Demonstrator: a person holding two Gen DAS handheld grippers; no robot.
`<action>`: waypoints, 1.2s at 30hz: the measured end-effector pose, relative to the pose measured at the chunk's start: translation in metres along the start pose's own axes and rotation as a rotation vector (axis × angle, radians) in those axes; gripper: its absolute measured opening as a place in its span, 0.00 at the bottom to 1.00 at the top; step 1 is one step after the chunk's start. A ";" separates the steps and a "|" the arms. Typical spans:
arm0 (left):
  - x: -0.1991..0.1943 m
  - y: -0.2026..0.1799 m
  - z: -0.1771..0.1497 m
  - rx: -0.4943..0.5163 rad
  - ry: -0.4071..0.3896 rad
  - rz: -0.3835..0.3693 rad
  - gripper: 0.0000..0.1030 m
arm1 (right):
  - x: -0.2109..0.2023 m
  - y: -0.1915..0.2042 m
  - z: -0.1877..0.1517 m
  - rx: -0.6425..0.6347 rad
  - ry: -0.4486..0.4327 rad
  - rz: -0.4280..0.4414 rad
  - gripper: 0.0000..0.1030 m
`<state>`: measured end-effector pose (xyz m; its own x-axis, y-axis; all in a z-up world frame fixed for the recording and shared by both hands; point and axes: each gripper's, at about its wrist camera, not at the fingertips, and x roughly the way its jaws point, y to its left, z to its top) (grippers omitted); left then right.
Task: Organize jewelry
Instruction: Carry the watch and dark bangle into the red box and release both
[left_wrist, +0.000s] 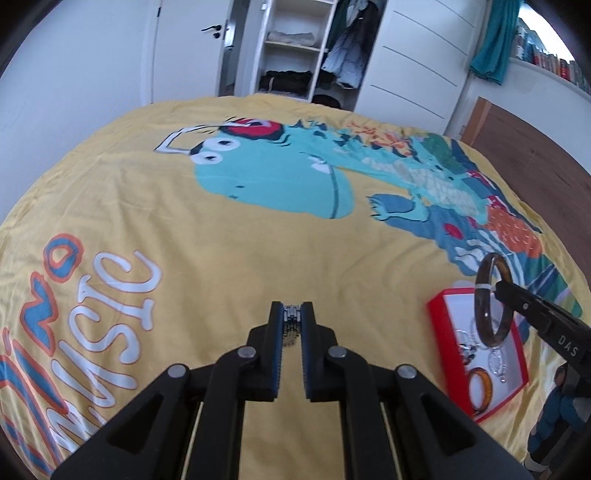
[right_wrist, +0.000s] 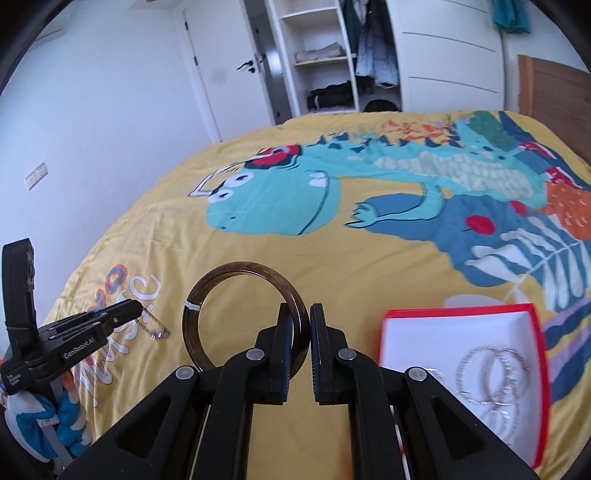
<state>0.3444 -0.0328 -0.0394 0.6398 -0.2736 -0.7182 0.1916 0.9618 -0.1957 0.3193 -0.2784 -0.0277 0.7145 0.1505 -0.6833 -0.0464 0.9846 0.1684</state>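
My left gripper is shut on a silver link bracelet, held above the yellow bedspread. From the right wrist view the same gripper shows at the left with the silver chain hanging from its tips. My right gripper is shut on a dark brown bangle with a white tag, held upright above the bed. In the left wrist view that bangle hangs over a red-rimmed white box. The box holds silver hoops and an orange bangle.
The bedspread carries a large teal dinosaur print and white lettering. Behind the bed stand an open wardrobe with shelves, a white door and white drawers. A wooden headboard lies at the right.
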 end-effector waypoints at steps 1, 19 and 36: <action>-0.002 -0.012 0.002 0.008 -0.002 -0.021 0.07 | -0.004 -0.006 0.000 0.006 -0.001 -0.006 0.09; 0.022 -0.200 -0.027 0.182 0.094 -0.307 0.07 | -0.022 -0.147 -0.067 0.117 0.120 -0.213 0.09; 0.080 -0.231 -0.057 0.224 0.198 -0.257 0.08 | 0.004 -0.177 -0.101 0.150 0.202 -0.237 0.09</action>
<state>0.3091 -0.2764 -0.0902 0.3984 -0.4761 -0.7840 0.4983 0.8299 -0.2508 0.2597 -0.4433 -0.1320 0.5398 -0.0517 -0.8402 0.2182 0.9726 0.0803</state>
